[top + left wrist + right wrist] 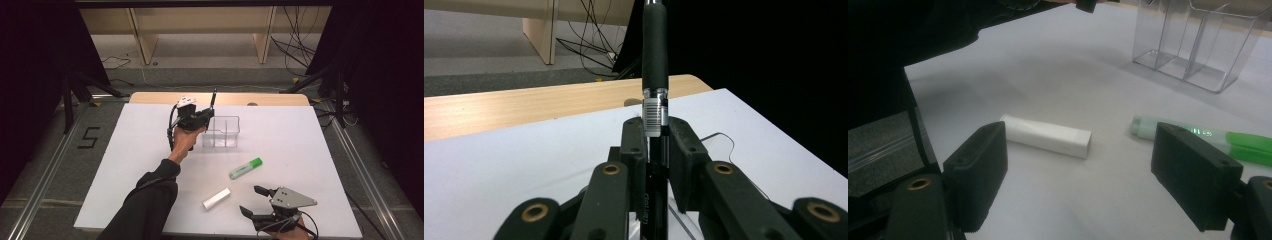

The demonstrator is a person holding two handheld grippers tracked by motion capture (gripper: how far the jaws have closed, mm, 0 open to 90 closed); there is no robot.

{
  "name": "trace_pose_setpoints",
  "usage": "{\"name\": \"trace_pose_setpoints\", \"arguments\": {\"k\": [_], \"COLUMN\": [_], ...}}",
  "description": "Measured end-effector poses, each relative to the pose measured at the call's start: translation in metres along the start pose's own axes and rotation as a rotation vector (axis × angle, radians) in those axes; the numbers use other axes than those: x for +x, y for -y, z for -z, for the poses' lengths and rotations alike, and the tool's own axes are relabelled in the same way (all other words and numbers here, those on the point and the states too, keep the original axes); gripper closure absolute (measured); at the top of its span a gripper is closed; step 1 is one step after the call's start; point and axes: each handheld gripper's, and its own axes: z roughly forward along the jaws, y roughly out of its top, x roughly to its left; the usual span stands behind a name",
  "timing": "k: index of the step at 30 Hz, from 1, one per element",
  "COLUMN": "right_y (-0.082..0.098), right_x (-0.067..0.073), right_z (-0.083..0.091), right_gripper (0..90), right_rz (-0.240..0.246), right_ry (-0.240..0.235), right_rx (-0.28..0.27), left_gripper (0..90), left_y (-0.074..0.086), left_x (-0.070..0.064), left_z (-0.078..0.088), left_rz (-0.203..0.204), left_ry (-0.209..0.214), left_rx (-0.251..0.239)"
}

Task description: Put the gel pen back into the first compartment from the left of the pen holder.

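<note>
My left gripper [655, 137] has its jaws pinched on a black pen [655, 60], which stands upright between the pads with its rubbery dark grip and a barcode label rising above them; from the high view that same left gripper [199, 119] sits at the far side of the table, the pen [214, 97] poking up just beside the left wall of the clear organizer [222, 132]. My right gripper [1088, 180] has its jaws spread wide with nothing between them, and in the high view it [251, 200] rests near the front edge of the table, well apart from my other hand. Looking along its jaws I see a white eraser-like block [1045, 136] lying flat on the white table sheet [1063, 75], and just to its side a green highlighter [1198, 137]. From above, the white block [216, 198] lies near my right jaws, the highlighter [245, 168] sits between it and the organizer, whose compartments [1193, 45] stand upright on the sheet
</note>
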Motion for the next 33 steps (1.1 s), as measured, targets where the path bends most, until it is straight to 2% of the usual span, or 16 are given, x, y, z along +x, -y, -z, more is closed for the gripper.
{"name": "trace_pose_setpoints", "arguments": {"k": [4,6,7,8,10,11,12,15,16,19,20,21,22,23,24,33], "right_y": [0.000,0.000,0.000,0.000,0.000,0.000,0.000,0.000,0.000,0.000,0.000,0.000,0.000,0.000,0.000,0.001], "right_x": [0.000,0.000,0.000,0.000,-0.001,-0.001,-0.001,-0.001,-0.001,-0.002,-0.002,-0.002,-0.003,-0.003,-0.002,-0.002], "right_z": [0.000,0.000,0.000,0.000,0.000,0.000,0.000,0.000,0.001,0.001,0.001,0.001,0.001,0.001,0.001,0.000], "right_gripper": [23.5,23.4,23.4,23.5,23.5,23.5,23.5,23.5,23.5,23.5,23.5,23.5,23.5,23.5,23.5,23.5], "right_rz": [0.001,0.000,0.000,-0.001,0.001,0.001,-0.002,-0.002,-0.004,-0.005,-0.011,-0.011,-0.014,-0.014,-0.014,-0.011], "right_ry": [0.000,0.000,0.000,0.000,0.002,0.002,0.004,0.007,0.012,0.015,0.018,0.018,0.019,0.019,0.020,0.017], "right_rx": [0.001,-0.001,-0.001,0.000,-0.001,-0.001,-0.003,-0.006,-0.008,-0.008,-0.007,-0.007,-0.009,-0.009,-0.009,-0.001], "left_gripper": [77.0,69.7,69.7,61.2,50.5,50.5,44.6,41.7,38.2,33.6,32.9,32.3,31.2,29.5,27.4,17.8], "left_y": [0.000,0.000,0.000,-0.002,-0.003,-0.005,-0.007,-0.009,-0.011,-0.010,-0.008,-0.008,-0.003,-0.003,0.003,0.025], "left_x": [0.000,0.001,0.000,-0.001,-0.002,-0.003,-0.005,-0.007,-0.008,-0.011,-0.013,-0.013,-0.015,-0.015,-0.017,-0.035], "left_z": [0.002,0.003,0.004,0.007,0.009,0.011,0.017,0.023,0.030,0.037,0.042,0.042,0.046,0.046,0.049,0.057], "left_rz": [-0.011,-0.009,-0.006,-0.013,-0.015,-0.013,-0.010,-0.026,-0.023,-0.026,-0.026,-0.026,-0.032,-0.032,-0.030,-0.077], "left_ry": [0.004,0.004,0.007,0.022,0.026,0.021,0.046,0.053,0.084,0.100,0.125,0.125,0.141,0.141,0.150,0.165], "left_rx": [0.018,0.024,0.024,0.023,0.025,0.038,0.040,0.047,0.060,0.080,0.108,0.108,0.144,0.144,0.182,0.250]}}
